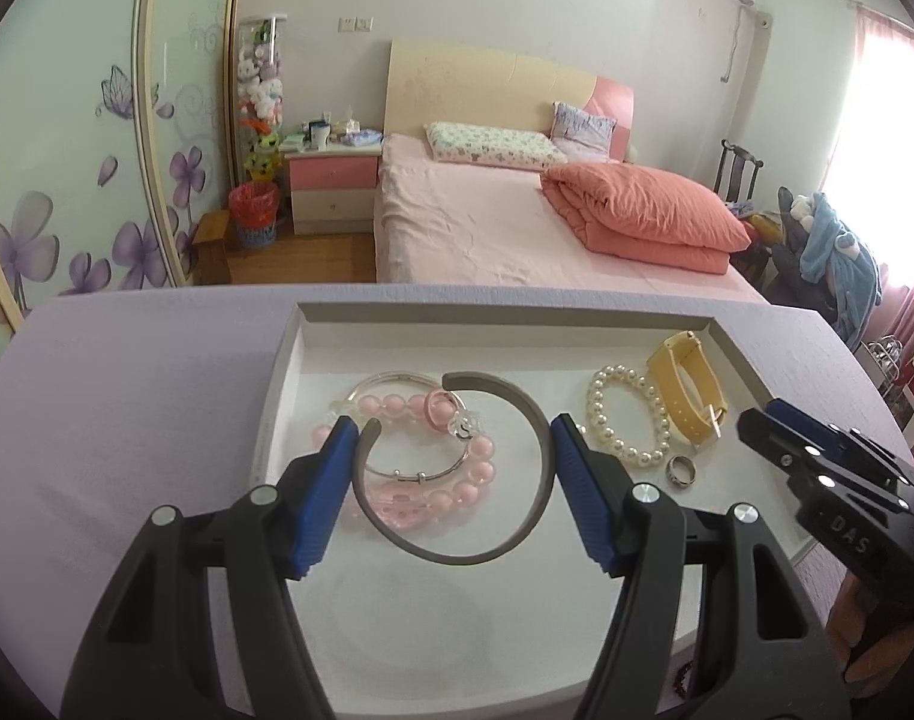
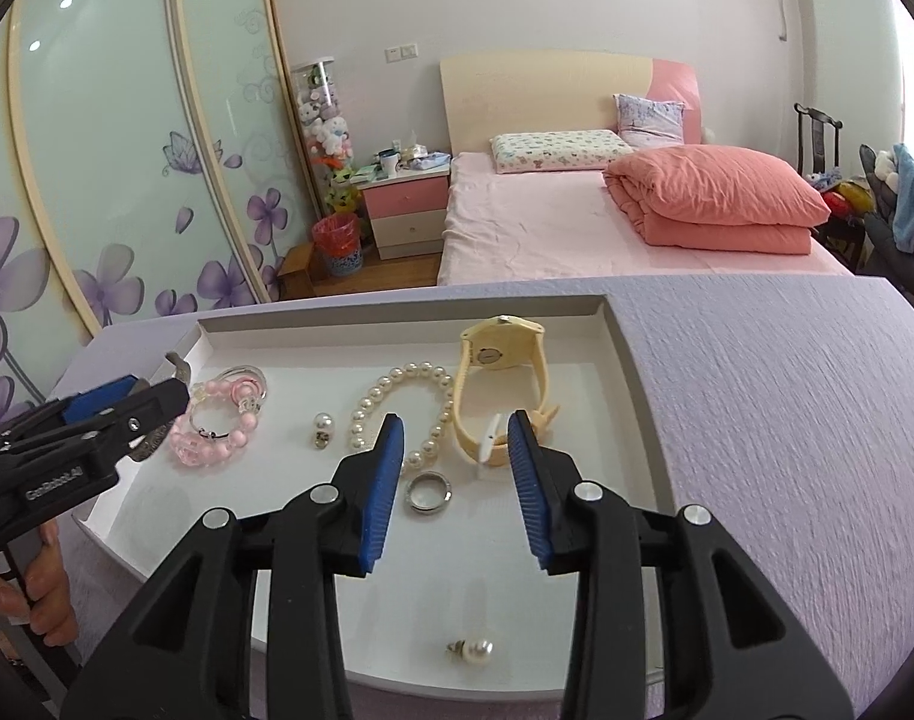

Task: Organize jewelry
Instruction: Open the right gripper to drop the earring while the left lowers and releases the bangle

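**Jewelry tray on a lilac cloth, bedroom behind**

Left wrist view: a pink bed [image 1: 517, 228] stands beyond the lilac tablecloth [image 1: 127, 390]. On the cloth, the white tray [image 1: 289, 360] holds a grey open bangle [image 1: 541, 420], which the left gripper [image 1: 454, 438] grips across its width, above pink beads [image 1: 457, 480].

Right wrist view: the right gripper [image 2: 457, 426] hovers spread wide over a silver ring [image 2: 428, 492], near the pearl bracelet [image 2: 397, 384] and yellow watch [image 2: 499, 384].
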The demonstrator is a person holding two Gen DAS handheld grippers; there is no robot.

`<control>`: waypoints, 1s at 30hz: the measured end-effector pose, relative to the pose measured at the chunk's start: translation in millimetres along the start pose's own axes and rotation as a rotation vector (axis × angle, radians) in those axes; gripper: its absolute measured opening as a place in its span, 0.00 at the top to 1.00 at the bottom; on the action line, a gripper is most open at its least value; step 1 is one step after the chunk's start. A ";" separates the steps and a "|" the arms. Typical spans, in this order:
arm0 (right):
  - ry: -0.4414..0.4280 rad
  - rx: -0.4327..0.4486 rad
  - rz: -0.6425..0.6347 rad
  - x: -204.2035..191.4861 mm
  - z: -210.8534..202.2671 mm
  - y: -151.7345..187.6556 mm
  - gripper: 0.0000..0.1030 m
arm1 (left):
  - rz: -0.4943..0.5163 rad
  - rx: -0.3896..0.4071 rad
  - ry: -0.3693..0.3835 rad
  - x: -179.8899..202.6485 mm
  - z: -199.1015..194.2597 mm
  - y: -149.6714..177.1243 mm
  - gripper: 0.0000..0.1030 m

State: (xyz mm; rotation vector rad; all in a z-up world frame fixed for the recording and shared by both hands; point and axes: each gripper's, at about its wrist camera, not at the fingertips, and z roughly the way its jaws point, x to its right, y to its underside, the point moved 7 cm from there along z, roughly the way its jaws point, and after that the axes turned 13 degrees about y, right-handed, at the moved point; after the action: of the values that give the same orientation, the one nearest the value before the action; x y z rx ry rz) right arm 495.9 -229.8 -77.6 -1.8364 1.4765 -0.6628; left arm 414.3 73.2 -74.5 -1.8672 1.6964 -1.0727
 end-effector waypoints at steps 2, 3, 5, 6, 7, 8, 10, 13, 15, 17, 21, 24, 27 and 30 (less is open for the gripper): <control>0.002 -0.002 0.003 0.6 1.8 0.7 0.63 | 0.005 0.001 -0.018 -0.2 3.6 -0.5 0.37; 0.001 -0.006 0.000 0.2 3.2 1.4 0.63 | 0.012 0.003 -0.023 1.1 5.2 -0.8 0.37; 0.001 -0.008 -0.002 0.9 4.3 2.2 0.63 | 0.021 0.002 -0.028 2.4 8.2 -0.5 0.37; 0.001 -0.010 -0.002 1.1 4.7 3.1 0.63 | 0.020 -0.001 -0.026 3.1 9.8 -0.8 0.37; 0.000 -0.013 -0.002 0.9 5.4 3.5 0.63 | 0.017 -0.004 -0.023 3.1 10.9 -0.9 0.37; -0.001 -0.015 -0.002 0.9 5.1 4.2 0.63 | 0.008 -0.008 -0.021 2.8 12.7 -1.7 0.36; -0.001 -0.014 -0.001 1.3 4.0 4.2 0.63 | 0.000 0.010 -0.042 0.6 10.9 -3.3 0.27; -0.001 -0.008 0.005 5.3 -0.6 5.6 0.63 | -0.002 0.078 -0.075 -2.6 -4.2 -10.0 0.15; 0.003 -0.008 0.010 10.1 -4.6 6.9 0.63 | 0.007 0.101 -0.079 -3.0 -15.7 -11.9 0.15; 0.002 -0.008 0.018 14.5 -9.8 9.3 0.63 | 0.011 0.124 -0.087 -4.6 -30.0 -12.5 0.15; -0.006 -0.004 0.019 17.6 -23.6 15.0 0.63 | 0.002 0.153 -0.076 -7.3 -56.2 -8.9 0.14; -0.017 -0.002 0.014 18.0 -37.4 22.6 0.63 | -0.014 0.172 -0.064 -11.2 -80.8 0.2 0.14; -0.022 0.001 0.009 19.2 -48.6 28.1 0.63 | -0.023 0.177 -0.060 -14.4 -103.1 13.5 0.14; -0.027 0.002 0.010 20.1 -63.6 39.5 0.63 | -0.031 0.182 -0.055 -18.3 -125.5 30.1 0.13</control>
State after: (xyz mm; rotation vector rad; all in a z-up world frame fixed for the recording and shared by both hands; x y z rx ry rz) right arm 428.3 -266.4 -67.8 -1.8289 1.4659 -0.6320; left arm 300.5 110.3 -22.8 -1.7965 1.4909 -1.1360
